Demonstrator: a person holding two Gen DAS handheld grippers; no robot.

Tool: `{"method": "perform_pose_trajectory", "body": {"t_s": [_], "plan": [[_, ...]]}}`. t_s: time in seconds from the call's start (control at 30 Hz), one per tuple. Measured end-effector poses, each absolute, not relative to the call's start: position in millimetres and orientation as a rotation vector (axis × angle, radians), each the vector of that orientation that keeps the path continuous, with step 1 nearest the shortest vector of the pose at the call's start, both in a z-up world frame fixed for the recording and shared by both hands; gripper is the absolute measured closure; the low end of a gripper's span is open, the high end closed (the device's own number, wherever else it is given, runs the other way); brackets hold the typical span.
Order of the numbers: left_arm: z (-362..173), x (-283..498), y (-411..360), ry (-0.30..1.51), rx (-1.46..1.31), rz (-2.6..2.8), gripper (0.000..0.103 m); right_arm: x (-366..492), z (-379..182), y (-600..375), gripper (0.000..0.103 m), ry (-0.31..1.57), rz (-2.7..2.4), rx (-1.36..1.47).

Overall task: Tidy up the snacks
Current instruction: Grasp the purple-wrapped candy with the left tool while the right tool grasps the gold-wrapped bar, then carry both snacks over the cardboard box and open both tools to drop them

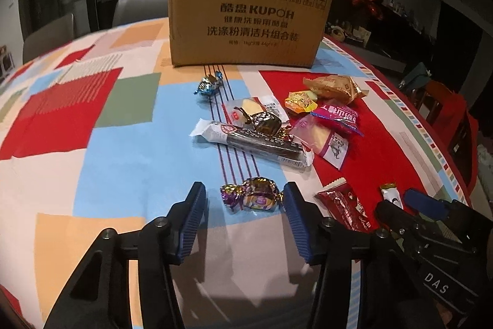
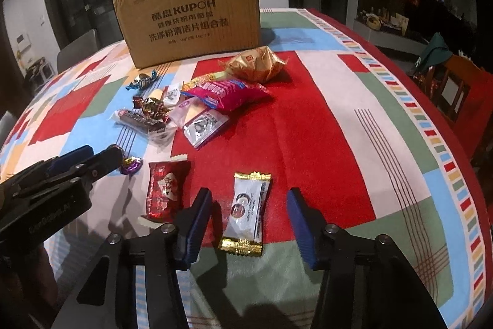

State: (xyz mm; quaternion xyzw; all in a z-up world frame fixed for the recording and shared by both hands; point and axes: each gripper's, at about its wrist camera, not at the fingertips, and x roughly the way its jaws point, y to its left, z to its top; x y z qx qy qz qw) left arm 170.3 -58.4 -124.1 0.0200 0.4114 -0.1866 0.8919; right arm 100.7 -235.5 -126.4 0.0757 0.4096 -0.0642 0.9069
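The left claw [image 1: 245, 195] sat low over the tabletop [image 1: 123, 168], its blue-padded fingers [image 1: 194, 215] spread apart on either side of a purple-and-gold foil-wrapped candy [image 1: 252, 195]; the right pad looked to be touching the wrapper's twisted end, the left pad stood clear of it. The right claw [image 2: 249, 202] hovered likewise, open, with a white sachet with gold crimped ends [image 2: 246, 213] lying between its fingers and touching neither. Just left of that sachet lay a dark red foil packet [image 2: 165, 190]. Farther back, a loose heap of snacks lay on the patchwork cloth: a long dark chocolate bar in a clear-ended wrapper [image 1: 252, 142], a magenta bag [image 2: 228, 91], a gold crinkled packet [image 2: 257, 63] and a blue-foil candy [image 1: 208, 84]. Behind them stood a brown cardboard box with printed lettering [image 1: 249, 17]; its inside could not be seen.
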Motion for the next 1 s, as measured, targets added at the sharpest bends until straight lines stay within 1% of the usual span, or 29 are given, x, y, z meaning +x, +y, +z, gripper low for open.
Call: {"method": "perform_pose_trajectory", "body": {"t_s": [0.1,0.17,0.2,0.33,0.53,0.57,1.0], "plan": [[-127,174,-61,0.883,0.014,-0.406,0.061,102,-126,-235,0.055,0.841,-0.137,0.150],[-128,174,-61,0.884,0.001,-0.406,0.062,103,-126,-235,0.062,0.840,-0.136,0.145],[-128,175,-61,0.886,0.002,-0.408,0.065,103,-126,-235,0.063,0.840,-0.136,0.143],[-128,173,-62,0.889,0.001,-0.420,0.071,104,-126,-235,0.079,0.840,-0.134,0.131],[-119,163,-65,0.852,0.058,-0.414,0.074,103,-123,-234,0.080,0.844,-0.125,0.133],[-117,161,-65,0.845,0.068,-0.413,0.077,102,-121,-233,0.080,0.840,-0.123,0.134],[-76,128,-62,0.755,0.083,-0.457,0.077,84,-74,-221,0.080,0.735,-0.081,0.121]]}}
